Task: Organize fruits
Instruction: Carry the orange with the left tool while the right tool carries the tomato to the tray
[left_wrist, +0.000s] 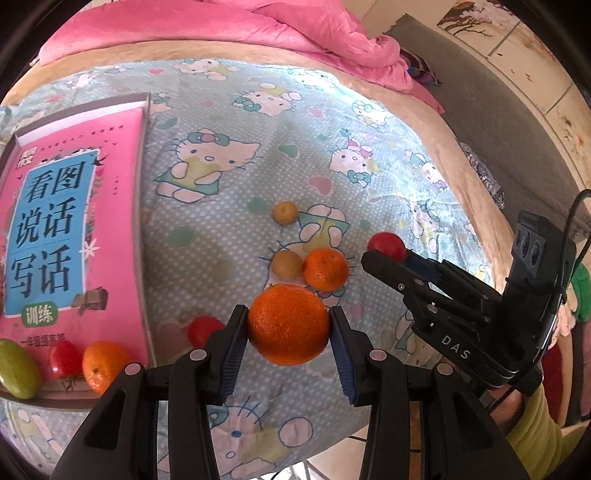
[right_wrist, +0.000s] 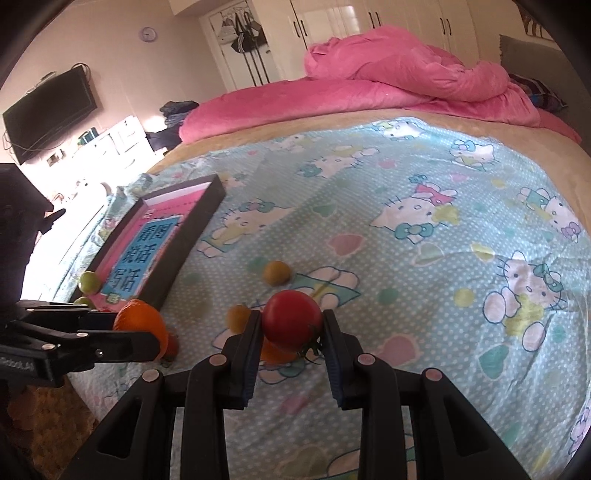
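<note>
A bed (right_wrist: 369, 122) fills the room, its blue cartoon-cat sheet (left_wrist: 229, 110) dotted white, a rumpled pink quilt (right_wrist: 406, 74) heaped at the far end. White wardrobes (right_wrist: 332, 18), a dark wall screen (right_wrist: 51, 107) and a small round clock (right_wrist: 148, 34) stand behind.

A shallow dark-rimmed tray (right_wrist: 192, 236) lies on the sheet, floored by a glossy pink book (left_wrist: 74, 221). In its near end sit a green fruit (left_wrist: 16, 369), a small red tomato (left_wrist: 64, 358) and a small orange (left_wrist: 103, 365).

The left tool (left_wrist: 288, 332) pinches a dimpled big orange (left_wrist: 288, 325), lifted above the sheet. The right tool (right_wrist: 291, 328) pinches a smooth red tomato (right_wrist: 291, 319). Loose on the sheet: another orange (left_wrist: 325, 268), two dull yellow fruits (left_wrist: 285, 212) (left_wrist: 286, 264), another tomato (left_wrist: 201, 329).
</note>
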